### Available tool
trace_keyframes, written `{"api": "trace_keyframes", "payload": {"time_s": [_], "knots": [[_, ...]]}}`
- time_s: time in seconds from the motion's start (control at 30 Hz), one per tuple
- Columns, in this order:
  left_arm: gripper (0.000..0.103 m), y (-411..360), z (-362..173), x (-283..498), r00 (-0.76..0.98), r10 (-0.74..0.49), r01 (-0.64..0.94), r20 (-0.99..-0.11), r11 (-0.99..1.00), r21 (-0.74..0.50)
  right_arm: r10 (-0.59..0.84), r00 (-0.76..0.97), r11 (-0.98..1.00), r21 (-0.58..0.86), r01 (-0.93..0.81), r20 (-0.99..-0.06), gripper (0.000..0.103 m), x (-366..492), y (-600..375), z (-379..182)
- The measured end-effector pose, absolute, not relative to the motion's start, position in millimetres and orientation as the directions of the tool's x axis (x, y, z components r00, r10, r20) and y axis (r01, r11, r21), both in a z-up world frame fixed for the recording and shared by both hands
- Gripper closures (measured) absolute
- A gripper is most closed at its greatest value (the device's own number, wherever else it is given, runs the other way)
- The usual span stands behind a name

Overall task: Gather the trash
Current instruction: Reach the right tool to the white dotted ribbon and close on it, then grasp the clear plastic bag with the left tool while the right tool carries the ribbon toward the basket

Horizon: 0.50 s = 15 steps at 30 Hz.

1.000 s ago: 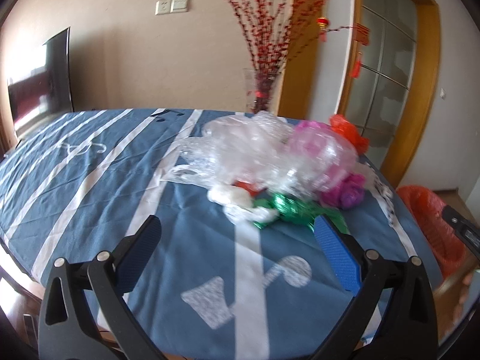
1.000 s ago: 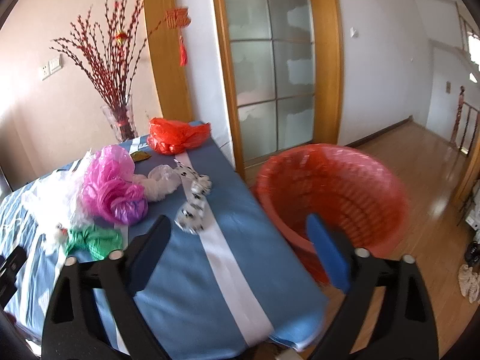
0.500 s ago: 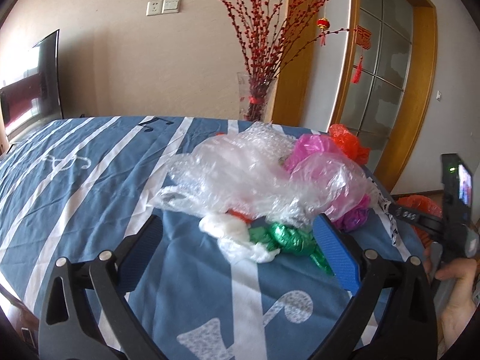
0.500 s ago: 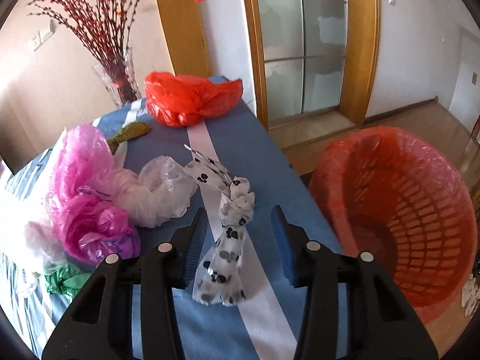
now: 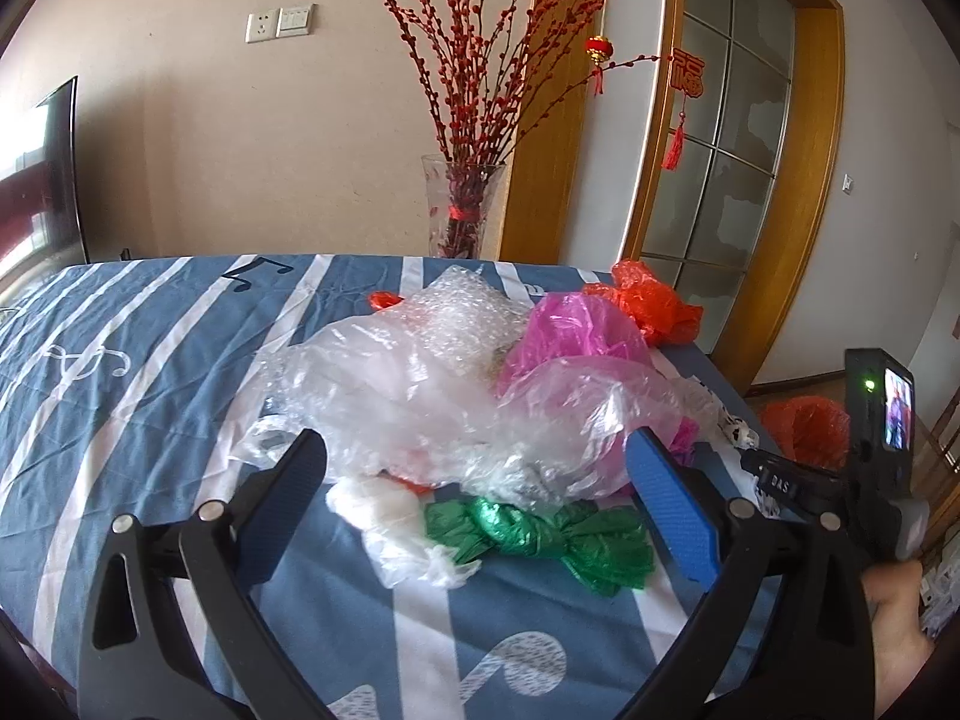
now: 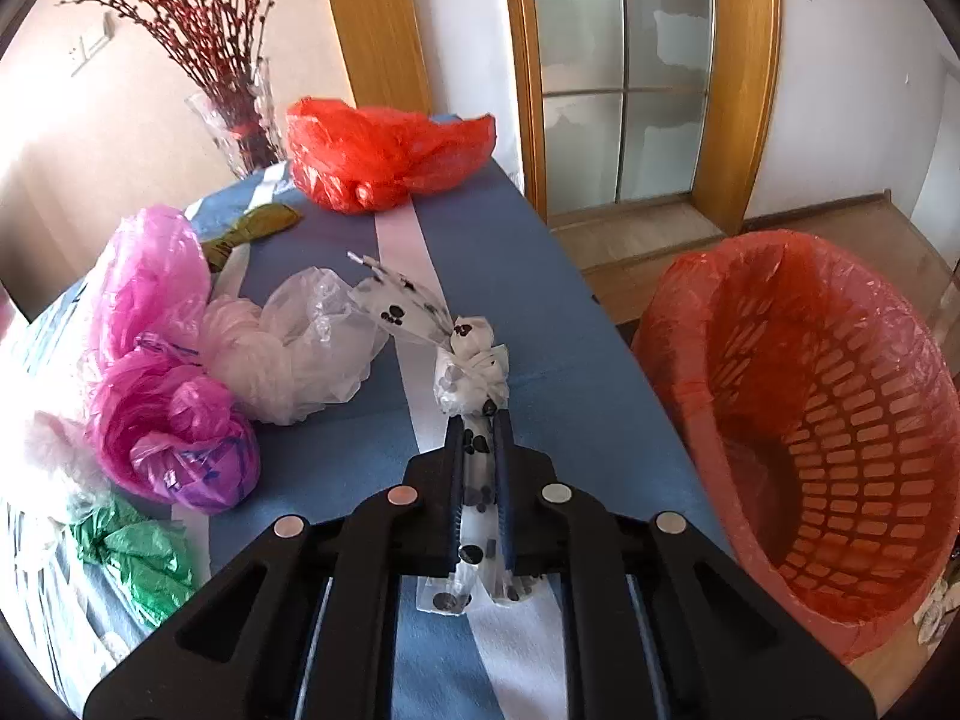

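- White plastic bag with black spots, twisted into a knotted strip: long axis runs away from the right camera along the white stripe of the blue striped tablecloth; knot at the middle, one loose tail fanning up-left beyond it, the near end splayed flat under the tool. Thin, crinkled, semi-translucent film.
- Right tongs: the jaws have just been closing and now stand nearly together, pads pressing the near half of the spotted bag between them.
- Red plastic lattice basket lined with a thin red bag: stands off the table edge, just right of the spotted bag, over the wooden floor; mouth tilted toward the camera.
- Milky translucent plastic bag, crumpled: touching the spotted bag's left side.
- Pink plastic bag, bunched and knotted, purple at its end: left of the spotted bag, beyond the milky one.
- Red-orange plastic bag, puffed and glossy: well beyond the spotted bag, at the far end of the table.
- Green foil-like bag tied in a bow shape: lying crosswise near the left tool, well left of the spotted bag.
- Clear bubble wrap and film heap: behind the green bag.
- Left tongs: jaws spread wide, blue ribbed pads clear of everything, the green bag lying between them.
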<state>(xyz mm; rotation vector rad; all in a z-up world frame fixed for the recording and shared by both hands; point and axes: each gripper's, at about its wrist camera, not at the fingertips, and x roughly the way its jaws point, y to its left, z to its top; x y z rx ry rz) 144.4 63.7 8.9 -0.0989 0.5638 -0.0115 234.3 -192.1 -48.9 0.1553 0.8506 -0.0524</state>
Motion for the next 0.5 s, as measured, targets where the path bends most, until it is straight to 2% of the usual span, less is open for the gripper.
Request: {"api": "trace_keyframes", "payload": {"time_s": [0.23, 0.43, 0.5], "knots": [[0.005, 40, 10, 152, 0.847, -0.017, 0.002, -0.531, 1.000, -0.028, 0.035, 0.679, 0.987, 0.132, 0.091, -0.733, 0.094, 210, -194, -39], [0.005, 17, 1, 171, 0.832, 0.047, -0.011, -0.552, 0.998, 0.069, 0.043, 0.679, 0.986, 0.140, 0.088, -0.733, 0.094, 194, -199, -35], [0.014, 13, -3, 177, 0.832, 0.061, -0.022, -0.552, 0.997, 0.077, 0.043, 0.683, 0.987, 0.138, 0.085, -0.729, 0.094, 189, -201, -33]]}}
